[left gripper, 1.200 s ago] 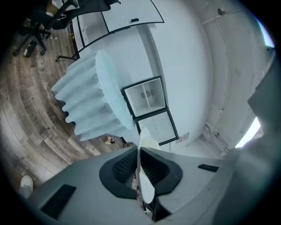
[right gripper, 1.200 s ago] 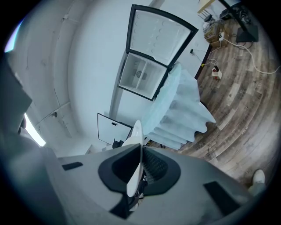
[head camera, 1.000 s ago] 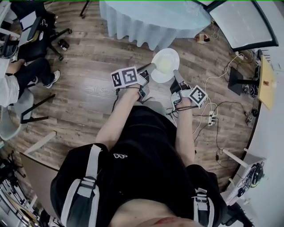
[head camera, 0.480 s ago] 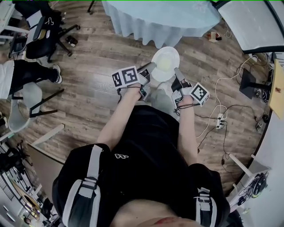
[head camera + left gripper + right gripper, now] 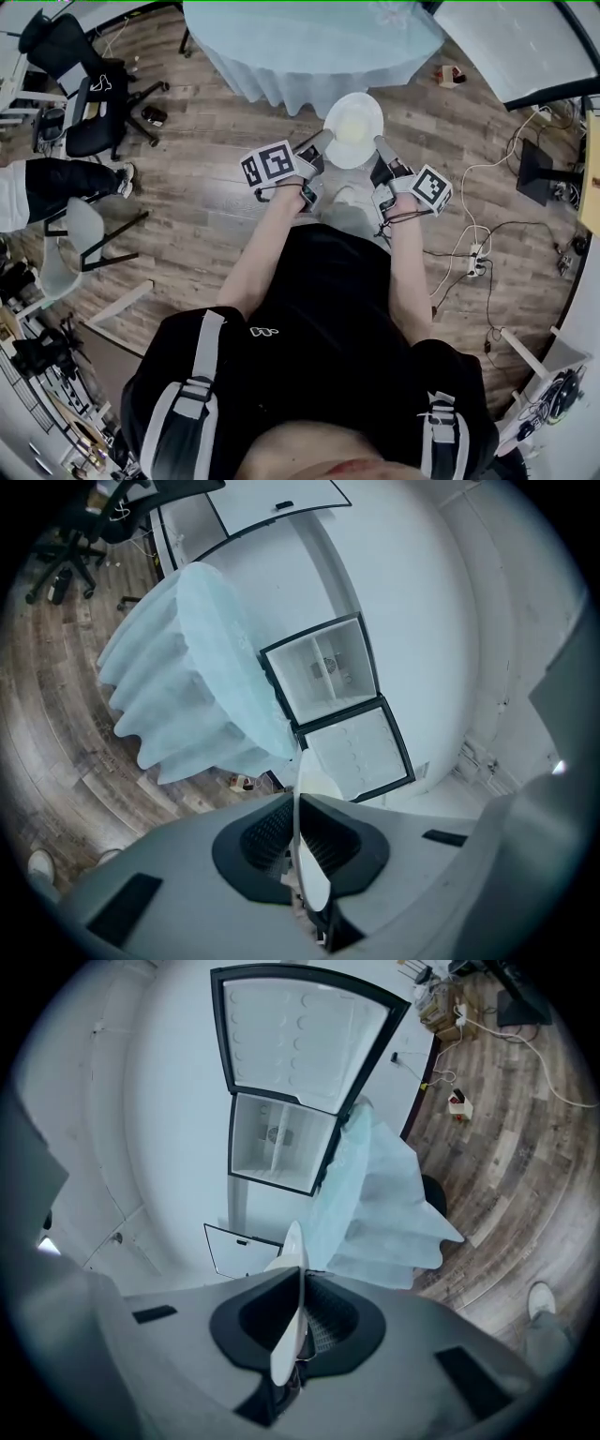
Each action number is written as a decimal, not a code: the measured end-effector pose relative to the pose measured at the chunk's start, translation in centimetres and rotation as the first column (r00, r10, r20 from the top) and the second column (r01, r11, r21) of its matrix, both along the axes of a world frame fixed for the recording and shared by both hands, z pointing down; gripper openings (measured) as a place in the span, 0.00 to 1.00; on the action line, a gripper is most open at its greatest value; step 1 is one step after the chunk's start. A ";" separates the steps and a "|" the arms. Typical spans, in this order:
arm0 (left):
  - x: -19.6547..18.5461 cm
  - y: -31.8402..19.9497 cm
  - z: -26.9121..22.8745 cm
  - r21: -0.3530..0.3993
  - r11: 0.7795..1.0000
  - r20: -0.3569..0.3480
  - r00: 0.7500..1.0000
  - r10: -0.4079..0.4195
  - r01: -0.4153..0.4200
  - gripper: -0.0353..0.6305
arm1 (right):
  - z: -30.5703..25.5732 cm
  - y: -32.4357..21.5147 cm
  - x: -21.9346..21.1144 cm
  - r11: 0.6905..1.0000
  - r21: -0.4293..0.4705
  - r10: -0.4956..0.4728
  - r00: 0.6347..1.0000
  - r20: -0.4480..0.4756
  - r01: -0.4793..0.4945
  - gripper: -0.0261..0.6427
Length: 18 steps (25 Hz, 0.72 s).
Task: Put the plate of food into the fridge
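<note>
The plate (image 5: 354,131) is hanging level in the air in front of the person, just short of the table (image 5: 281,47) with its blue cloth. The left gripper (image 5: 325,141) is clamping its jaws on the plate's left rim, and the right gripper (image 5: 379,143) is clamping on the opposite rim. Each gripper view is showing the rim edge-on between the closed jaws.

The plate is looking stiff, glazed and breakable, so probably slippery in the jaws. The pale food (image 5: 347,127) is likely to slide if the plate tips. The thin rim is giving little bite, so two opposite holds with both sides kept level seem the safest way to carry it.

The fridge (image 5: 323,672) is standing open against the white wall beyond the table, its door (image 5: 361,752) swung wide. The table is sitting between the person and the fridge, so the way probably leads around it. Cables (image 5: 469,248) are trailing over the floor on the right and could catch a foot. A chair (image 5: 94,103) is standing well apart on the left.
</note>
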<state>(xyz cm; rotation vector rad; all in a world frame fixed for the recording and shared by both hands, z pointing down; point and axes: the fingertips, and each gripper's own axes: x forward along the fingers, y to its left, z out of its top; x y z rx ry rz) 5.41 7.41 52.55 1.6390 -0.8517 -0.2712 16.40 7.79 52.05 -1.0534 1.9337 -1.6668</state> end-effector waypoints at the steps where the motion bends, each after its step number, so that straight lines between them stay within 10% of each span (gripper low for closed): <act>1: 0.9 -0.4 -0.1 0.005 1.000 0.000 1.000 -0.002 0.002 0.08 | -0.3 -0.5 0.8 1.000 0.006 -0.002 1.000 0.010 0.002 0.06; 18: 8.1 -5.1 -0.1 0.015 0.997 0.009 0.997 0.079 -0.080 0.08 | 0.4 -4.6 8.4 0.996 0.003 0.089 0.996 0.011 -0.089 0.07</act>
